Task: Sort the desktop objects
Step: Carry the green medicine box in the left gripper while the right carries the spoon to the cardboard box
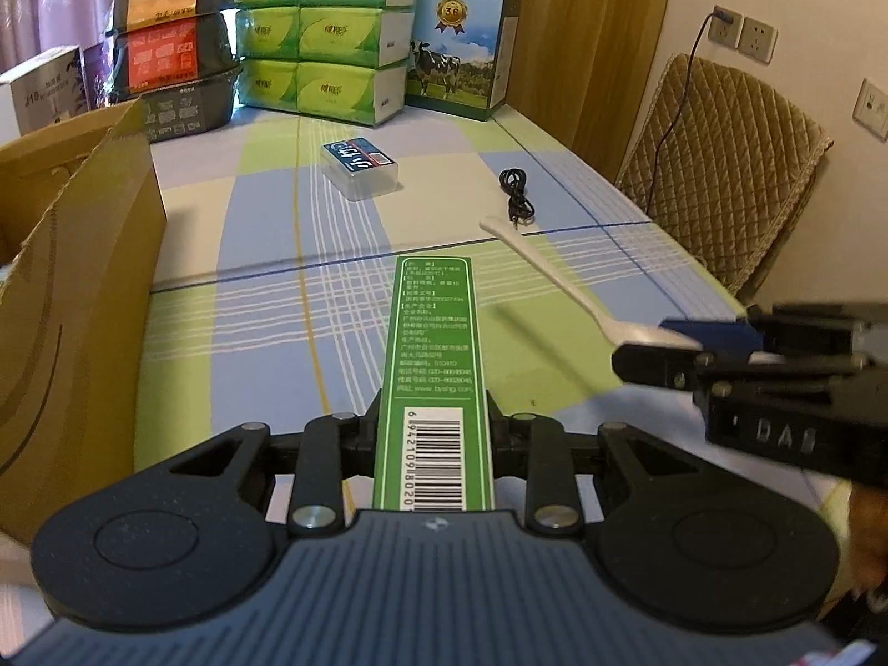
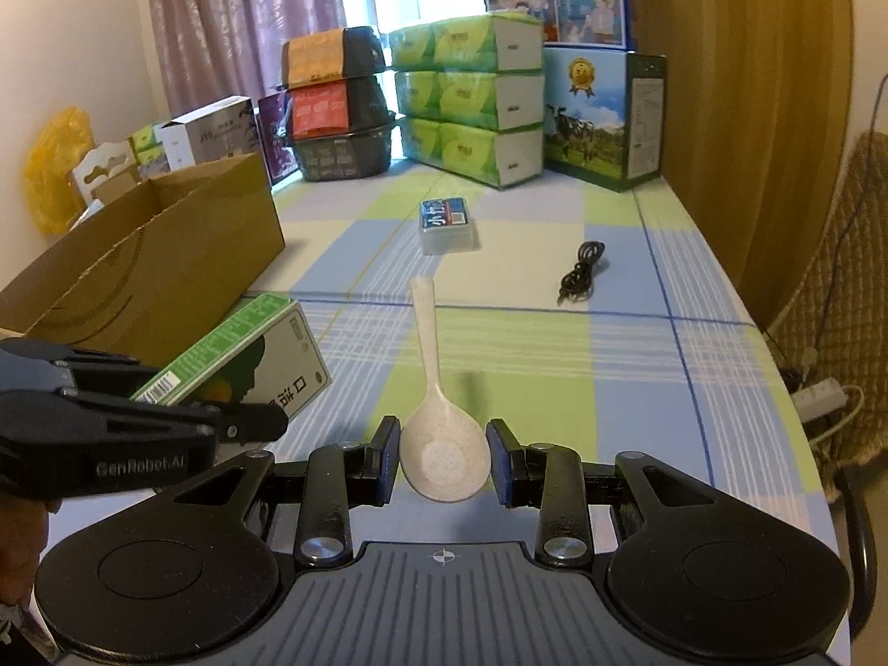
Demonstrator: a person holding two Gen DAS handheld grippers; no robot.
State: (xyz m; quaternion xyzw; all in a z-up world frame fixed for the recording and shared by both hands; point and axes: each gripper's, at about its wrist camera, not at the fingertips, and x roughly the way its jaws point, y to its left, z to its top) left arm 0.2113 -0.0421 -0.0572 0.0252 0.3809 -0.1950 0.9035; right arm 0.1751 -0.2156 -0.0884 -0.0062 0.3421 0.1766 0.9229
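Above the checked tablecloth [image 2: 610, 344], beside the open cardboard box [image 2: 166, 255] it seems bound for, the left gripper [image 1: 433, 422] pinches a green carton [image 1: 435, 366], while the right gripper [image 2: 444, 458] brackets the white spoon [image 2: 438, 433] bowl, contact unclear, the box's inside hidden.

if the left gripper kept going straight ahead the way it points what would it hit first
Probably the clear card case, lying slightly left of the line the held green box points along; depth is unclear, and the left gripper might pass it.
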